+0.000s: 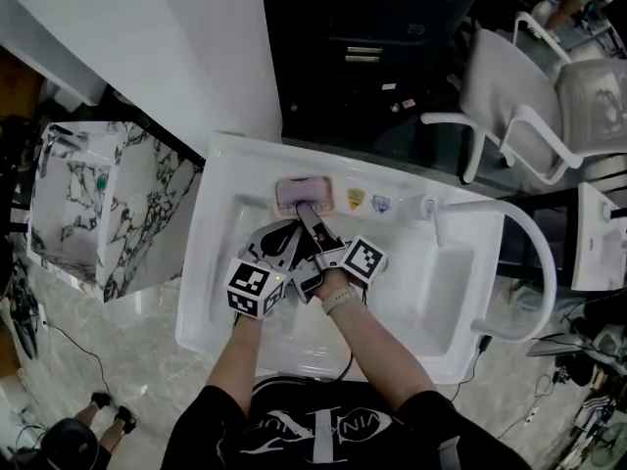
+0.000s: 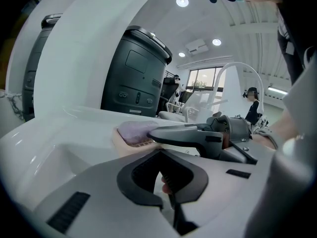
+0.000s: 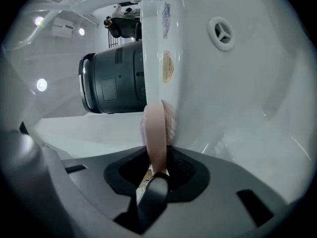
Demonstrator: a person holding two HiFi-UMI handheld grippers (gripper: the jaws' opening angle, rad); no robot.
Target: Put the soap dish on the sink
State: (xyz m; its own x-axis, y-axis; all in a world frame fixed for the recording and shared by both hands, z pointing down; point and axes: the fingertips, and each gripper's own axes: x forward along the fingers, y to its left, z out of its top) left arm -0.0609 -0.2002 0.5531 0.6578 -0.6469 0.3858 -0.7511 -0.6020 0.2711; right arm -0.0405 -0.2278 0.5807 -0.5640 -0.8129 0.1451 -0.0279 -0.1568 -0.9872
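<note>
A pink soap dish with a purple bar of soap in it rests on the back ledge of the white sink. My right gripper reaches forward over the basin and is shut on the dish's near rim. In the right gripper view that rim stands edge-on between the jaws of the right gripper. My left gripper hovers over the basin just left of and behind the right one. The left gripper has its jaws all but together, with nothing in them.
A tall curved white faucet rises at the sink's right. Two small stickers sit on the ledge right of the dish, and an overflow hole marks the basin wall. Behind the sink stands a black bin. A marble counter is at left, white chairs at back right.
</note>
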